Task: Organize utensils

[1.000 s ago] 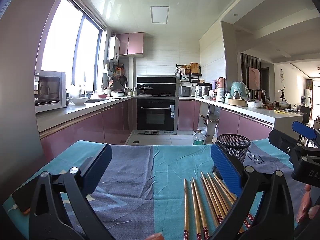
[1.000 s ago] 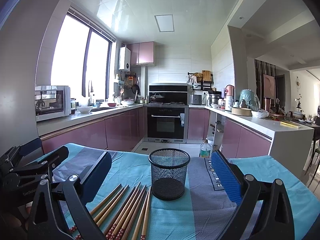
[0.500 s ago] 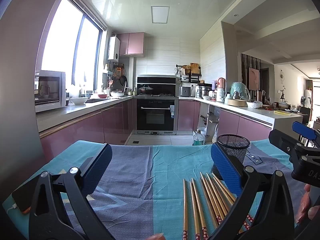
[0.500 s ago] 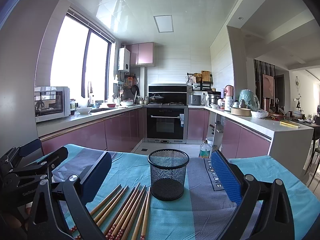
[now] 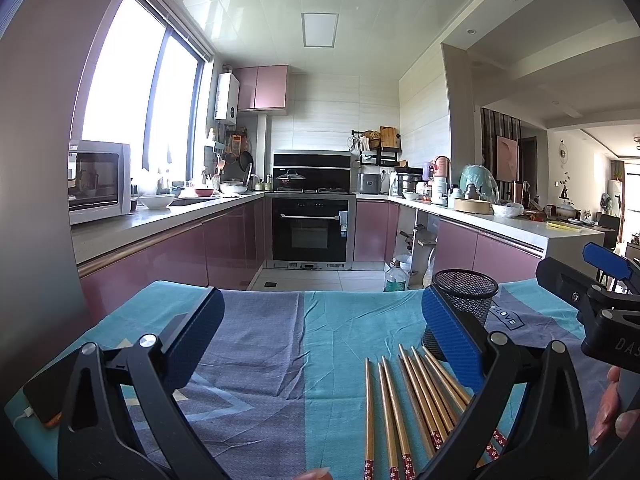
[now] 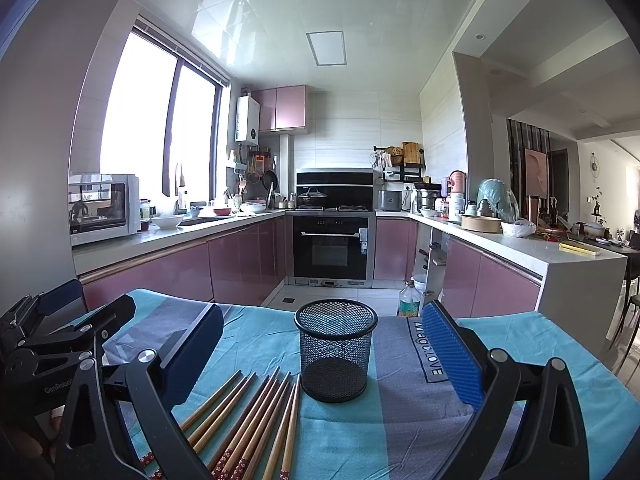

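Several wooden chopsticks (image 5: pixel 416 396) with red patterned ends lie side by side on the blue and teal tablecloth (image 5: pixel 280 344); they also show in the right wrist view (image 6: pixel 248 420). A black mesh cup (image 6: pixel 335 350) stands upright and empty just beyond them; the left wrist view shows it (image 5: pixel 466 300) partly behind my right finger. My left gripper (image 5: pixel 320 332) is open and empty above the cloth, left of the chopsticks. My right gripper (image 6: pixel 320 344) is open and empty, with the cup between its fingers' line of sight.
A phone (image 5: pixel 38 400) with a cable lies at the cloth's left edge. Beyond the table's far edge is the kitchen floor with a bottle (image 6: pixel 408 300), an oven (image 6: pixel 332 246) and pink cabinets around.
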Available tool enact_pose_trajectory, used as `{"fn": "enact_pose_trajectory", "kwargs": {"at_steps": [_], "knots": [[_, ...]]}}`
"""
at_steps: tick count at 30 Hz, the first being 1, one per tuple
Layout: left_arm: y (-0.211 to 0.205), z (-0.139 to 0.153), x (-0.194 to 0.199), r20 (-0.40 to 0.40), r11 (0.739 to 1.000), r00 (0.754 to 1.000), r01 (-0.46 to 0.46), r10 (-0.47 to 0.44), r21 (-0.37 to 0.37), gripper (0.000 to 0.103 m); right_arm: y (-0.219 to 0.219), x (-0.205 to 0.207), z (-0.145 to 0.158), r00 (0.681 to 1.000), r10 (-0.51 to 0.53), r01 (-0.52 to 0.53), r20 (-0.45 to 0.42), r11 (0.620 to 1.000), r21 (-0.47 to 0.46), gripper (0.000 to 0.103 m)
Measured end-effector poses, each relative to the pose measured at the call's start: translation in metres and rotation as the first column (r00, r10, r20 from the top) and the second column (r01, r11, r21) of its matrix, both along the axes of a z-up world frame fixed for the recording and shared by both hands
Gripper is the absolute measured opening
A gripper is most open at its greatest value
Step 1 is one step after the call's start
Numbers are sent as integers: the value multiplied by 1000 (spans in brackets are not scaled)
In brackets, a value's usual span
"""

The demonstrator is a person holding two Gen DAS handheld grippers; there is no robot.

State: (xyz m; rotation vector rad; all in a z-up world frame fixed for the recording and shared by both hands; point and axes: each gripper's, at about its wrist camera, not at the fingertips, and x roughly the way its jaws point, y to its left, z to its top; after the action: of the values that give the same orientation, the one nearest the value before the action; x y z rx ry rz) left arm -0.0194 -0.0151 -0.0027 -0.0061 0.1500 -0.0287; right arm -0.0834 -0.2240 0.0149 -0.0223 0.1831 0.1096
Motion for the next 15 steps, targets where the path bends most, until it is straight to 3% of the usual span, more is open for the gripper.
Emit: {"fn": "enact_pose_trajectory", "kwargs": {"at_steps": [15], "knots": [[0,0,0,-1,1000,1000,1,-1,-2,97,0,0,2,1000,2,-2,1,1000,-2,96]]}}
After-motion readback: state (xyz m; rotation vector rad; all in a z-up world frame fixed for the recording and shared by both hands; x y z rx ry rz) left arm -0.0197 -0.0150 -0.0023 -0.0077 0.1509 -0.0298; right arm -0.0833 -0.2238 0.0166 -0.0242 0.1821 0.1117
